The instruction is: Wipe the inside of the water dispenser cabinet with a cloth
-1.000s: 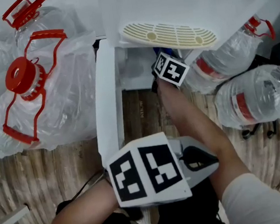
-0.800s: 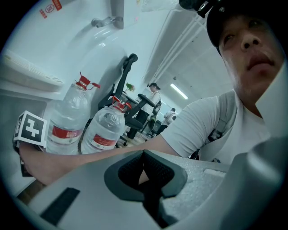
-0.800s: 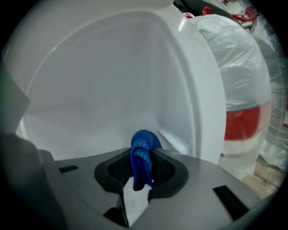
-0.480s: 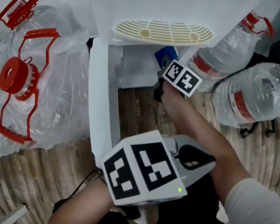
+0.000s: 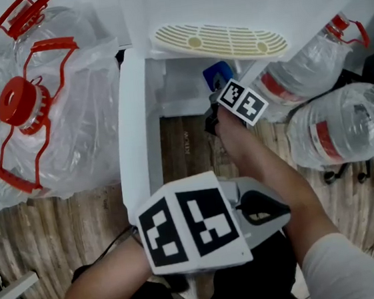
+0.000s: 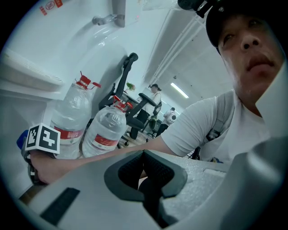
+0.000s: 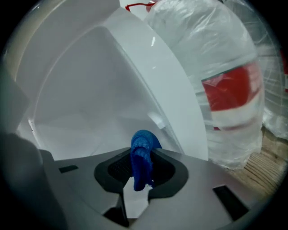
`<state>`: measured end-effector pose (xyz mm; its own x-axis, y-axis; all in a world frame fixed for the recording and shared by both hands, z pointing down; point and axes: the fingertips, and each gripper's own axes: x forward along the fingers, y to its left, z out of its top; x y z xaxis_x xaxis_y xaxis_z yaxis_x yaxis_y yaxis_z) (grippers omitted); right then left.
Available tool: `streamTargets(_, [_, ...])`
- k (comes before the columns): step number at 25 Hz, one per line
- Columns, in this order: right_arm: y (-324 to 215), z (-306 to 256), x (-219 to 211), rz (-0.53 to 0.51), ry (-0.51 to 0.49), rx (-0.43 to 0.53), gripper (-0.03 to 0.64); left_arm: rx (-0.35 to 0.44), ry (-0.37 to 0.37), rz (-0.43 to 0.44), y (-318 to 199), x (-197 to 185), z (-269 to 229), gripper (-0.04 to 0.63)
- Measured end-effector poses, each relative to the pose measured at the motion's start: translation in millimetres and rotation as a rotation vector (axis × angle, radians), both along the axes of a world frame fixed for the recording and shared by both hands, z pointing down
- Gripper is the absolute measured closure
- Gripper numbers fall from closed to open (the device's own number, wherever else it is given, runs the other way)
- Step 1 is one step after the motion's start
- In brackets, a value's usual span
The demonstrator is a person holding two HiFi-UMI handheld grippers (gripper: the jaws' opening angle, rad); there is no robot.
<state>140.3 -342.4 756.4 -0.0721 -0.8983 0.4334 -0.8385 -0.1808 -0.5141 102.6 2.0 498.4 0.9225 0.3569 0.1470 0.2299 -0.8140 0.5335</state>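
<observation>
Nearest you, your left tool (image 6: 144, 174) sits closed and empty, while ahead your right tool (image 7: 139, 175) pinches only a thin fold of cloth (image 7: 143, 152) facing the cabinet (image 7: 90, 85), so dragging hard could tug it free.

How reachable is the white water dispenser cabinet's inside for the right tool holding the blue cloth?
Probably yes: the right tool, shut on the blue cloth, is at the mouth of the white water dispenser cabinet, nothing visible between.
</observation>
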Motion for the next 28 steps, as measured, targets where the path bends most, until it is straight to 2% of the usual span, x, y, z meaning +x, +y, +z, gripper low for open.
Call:
streamTargets(7, [-39, 22, 8, 0.135, -0.118, 0.008, 0.532, -0.003, -0.021, -0.028, -6, -3, 6, 0.592])
streamTargets(13, [-33, 36, 12, 0.169, -0.153, -0.008, 0.532, -0.007, -0.033, -0.032, -6, -2, 12, 0.592])
streamTargets(21, [11, 50, 22, 0.131, -0.205, -0.047, 0.532, -0.013, -0.028, -0.020, -7, 1, 13, 0.592])
streamTargets(28, [30, 46, 11, 0.068, -0.225, -0.055, 0.532, -0.015, -0.018, -0.004, -5, 6, 12, 0.592])
